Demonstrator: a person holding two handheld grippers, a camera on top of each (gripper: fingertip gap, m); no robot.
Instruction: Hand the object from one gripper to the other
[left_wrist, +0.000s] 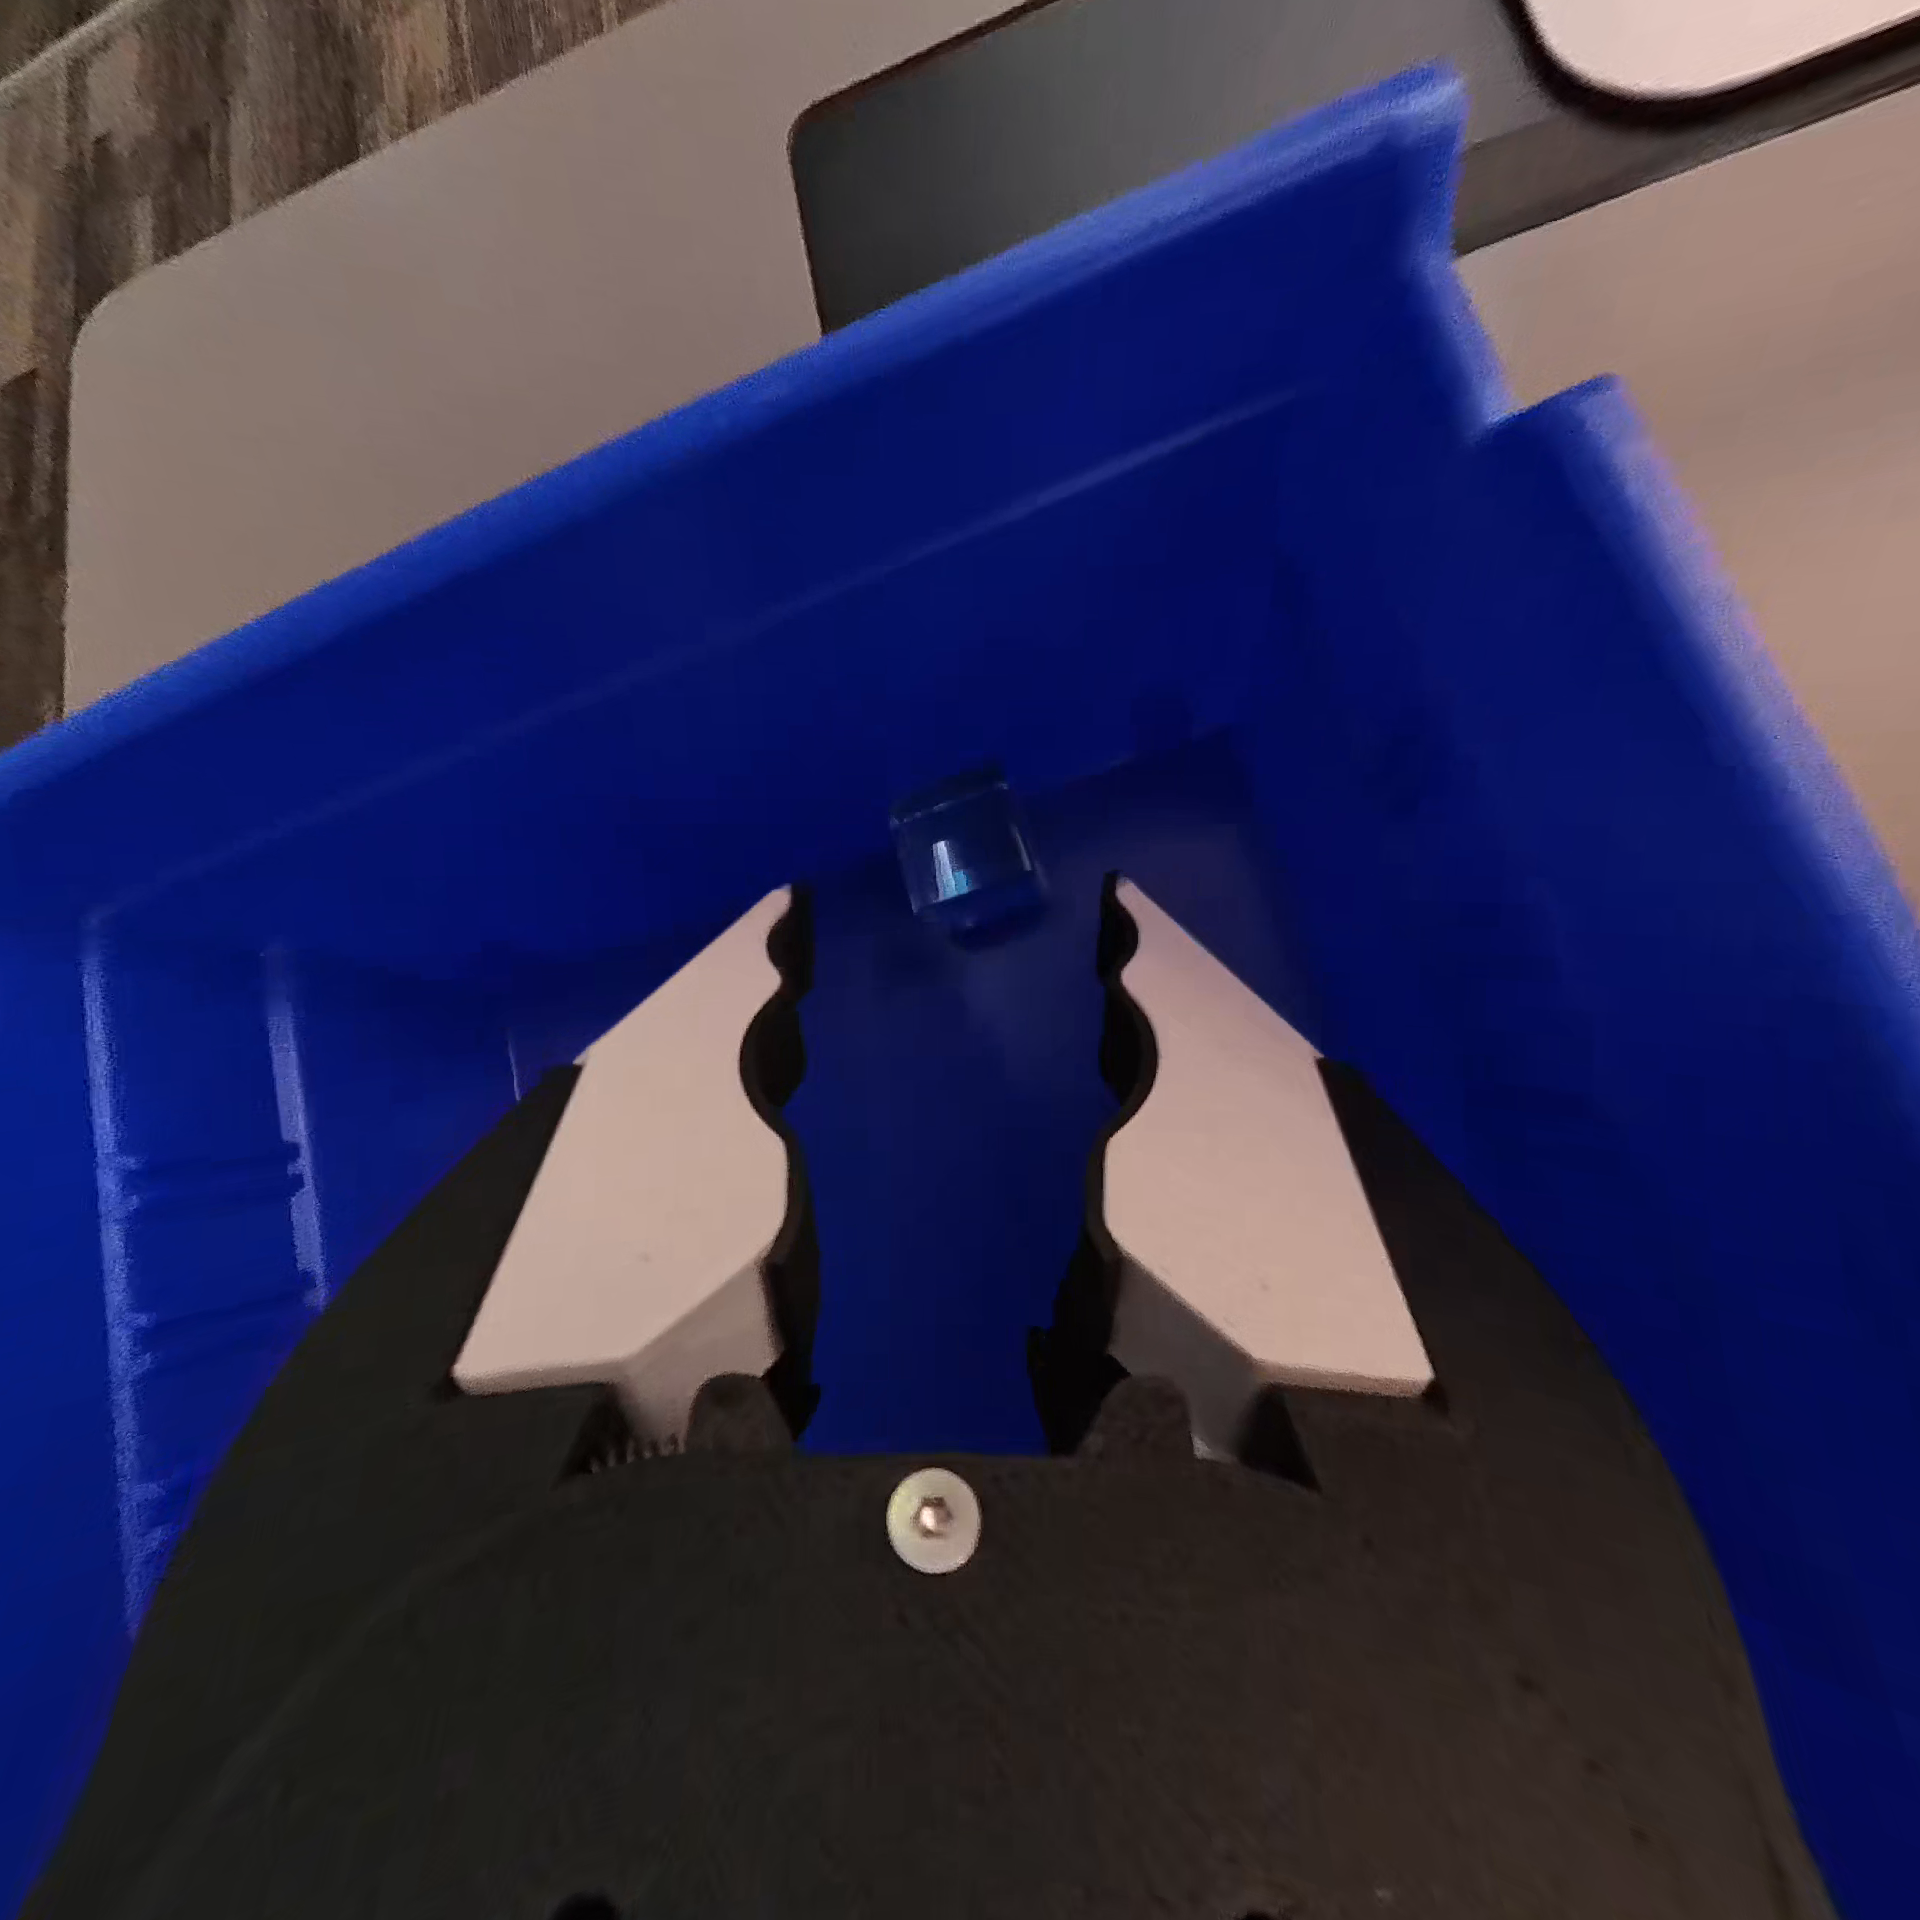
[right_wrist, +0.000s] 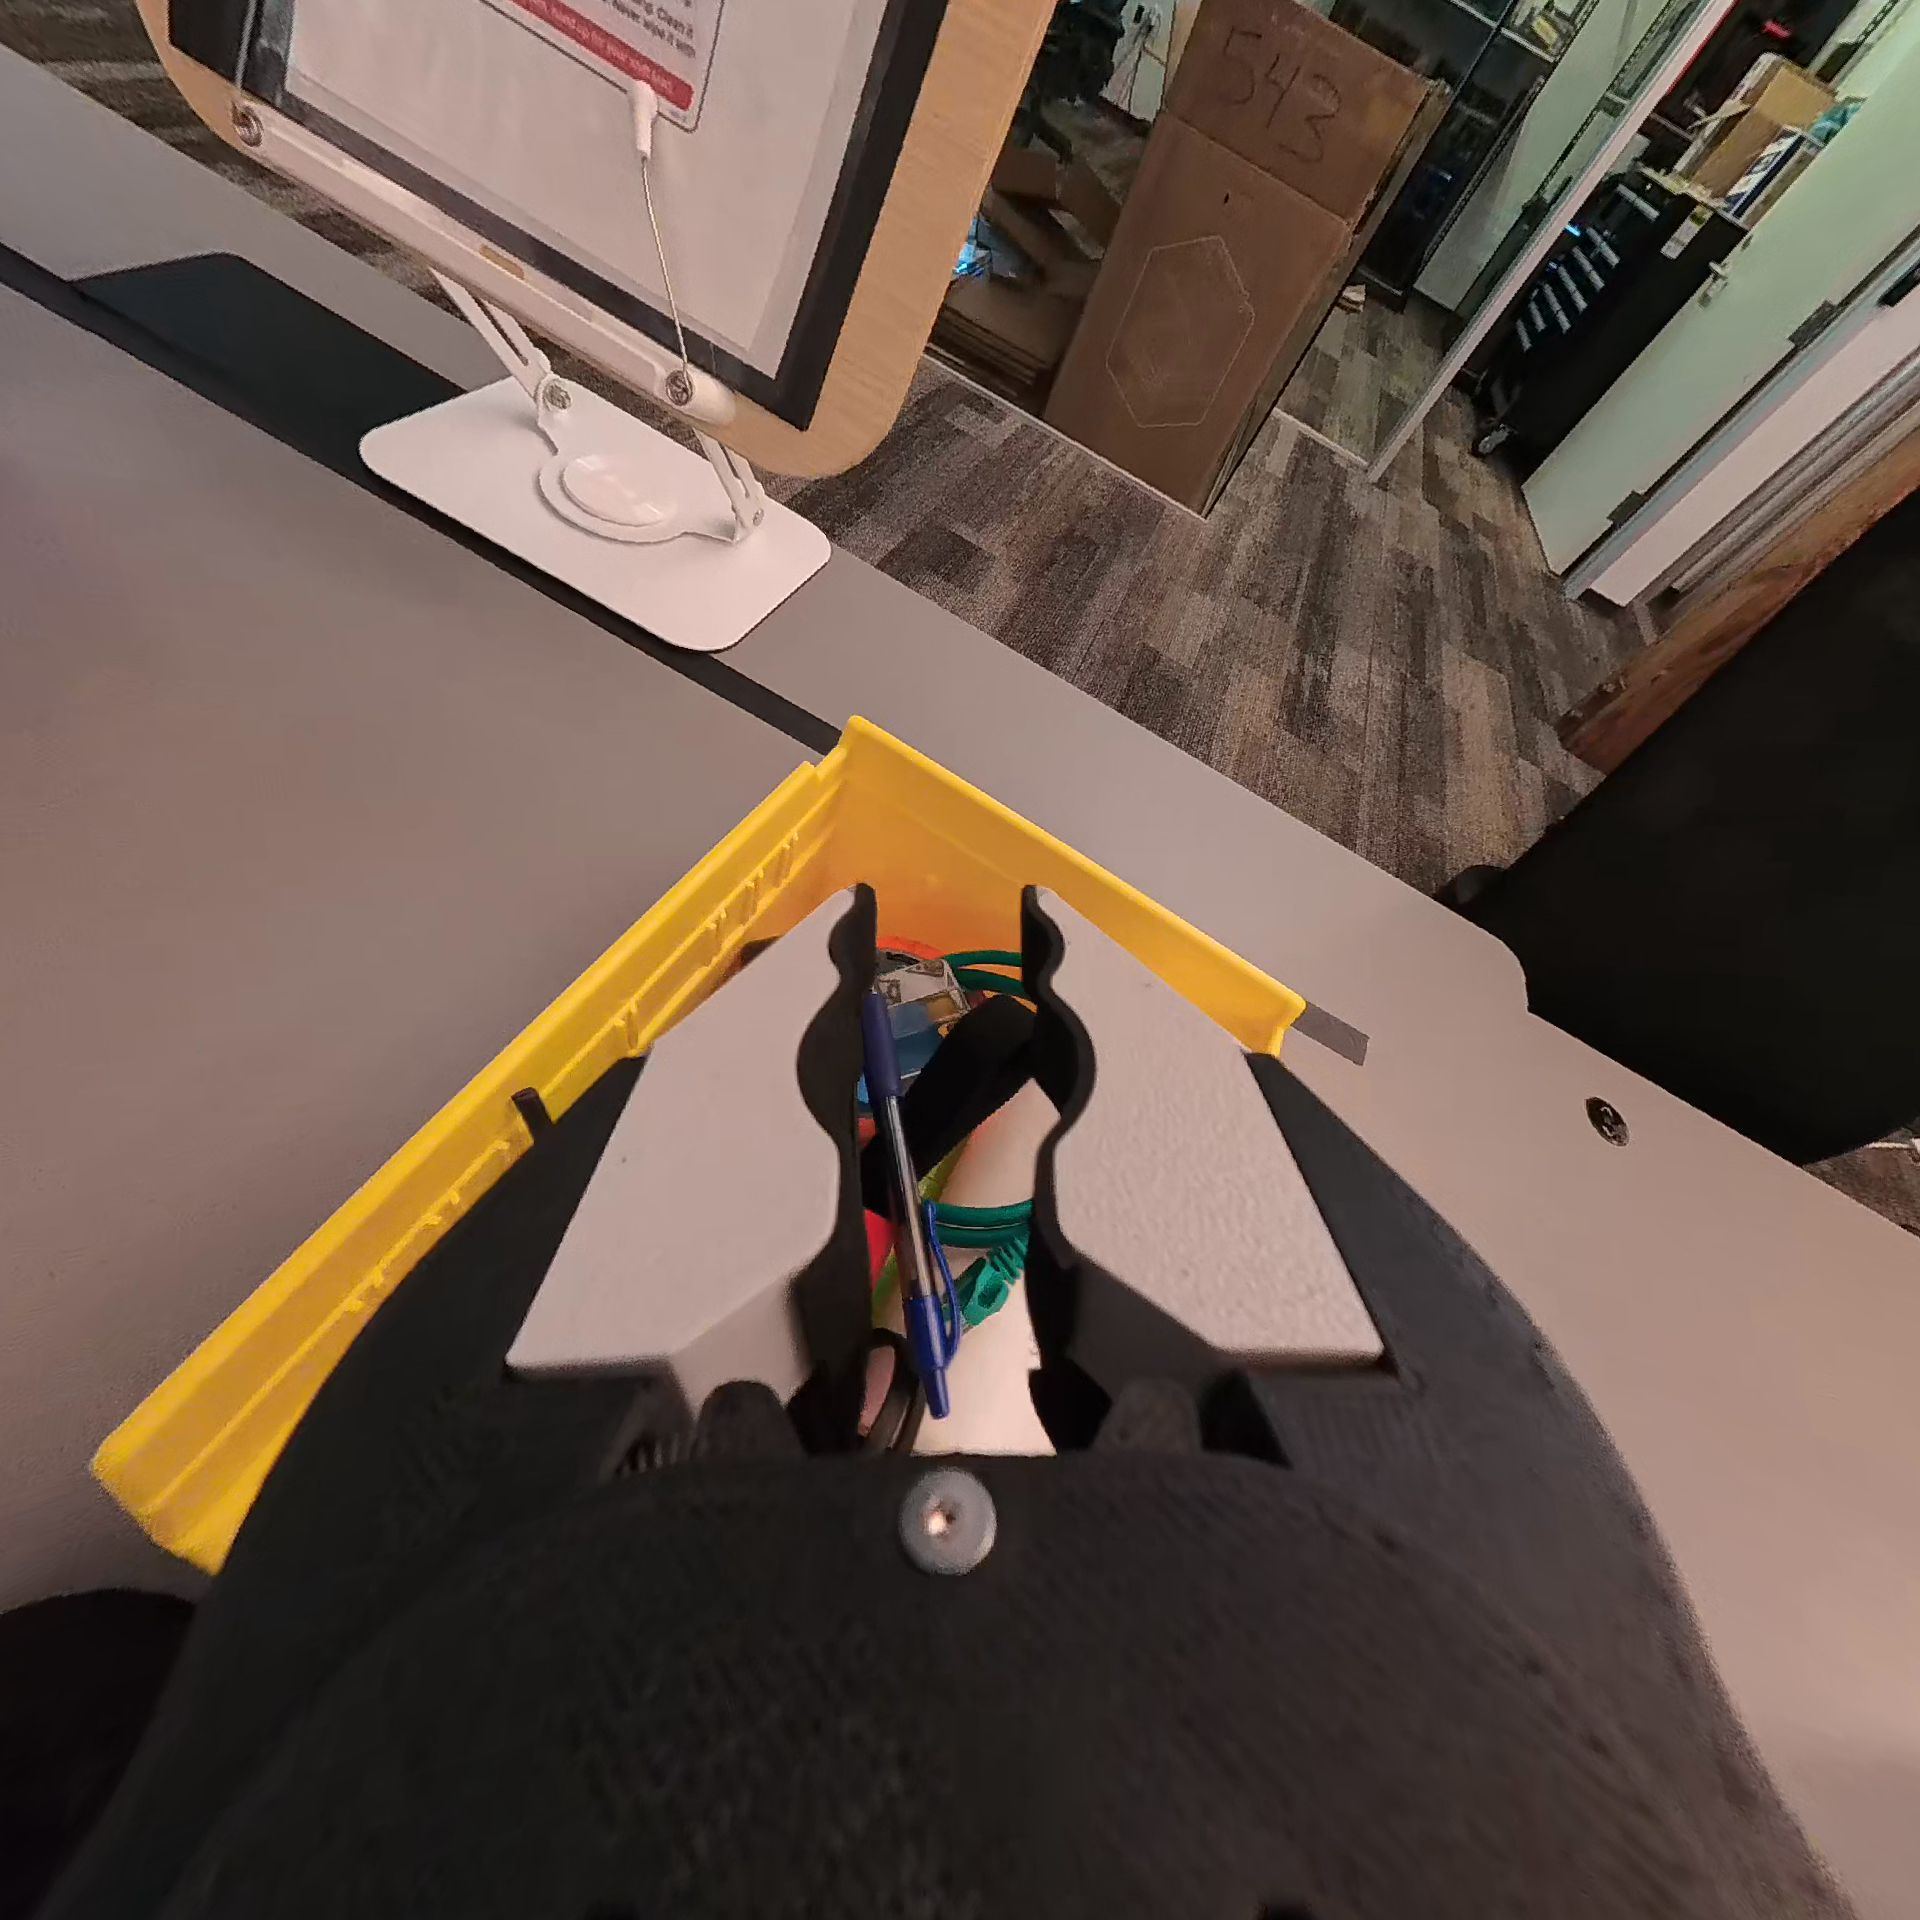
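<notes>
In the left wrist view a small clear blue block (left_wrist: 961, 868) lies on the floor of a blue bin (left_wrist: 1039, 582), by its far wall. My left gripper (left_wrist: 954, 899) is open and reaches into the bin, and the block sits just beyond and between the fingertips (left_wrist: 774, 935). In the right wrist view my right gripper (right_wrist: 945, 904) is open above a yellow bin (right_wrist: 644, 997). A blue pen (right_wrist: 904, 1195) shows in the gap between the fingers, lying with other items in the bin. Neither finger presses on it.
The yellow bin also holds a green cable (right_wrist: 982, 1216), a black item (right_wrist: 977, 1070) and red and orange bits. Both bins stand on a grey table (right_wrist: 260, 831). A framed screen on a white stand (right_wrist: 592, 509) stands behind. A black chair (right_wrist: 1714, 935) is at the table's right edge. There is about 60 cm between the tips of the two grippers.
</notes>
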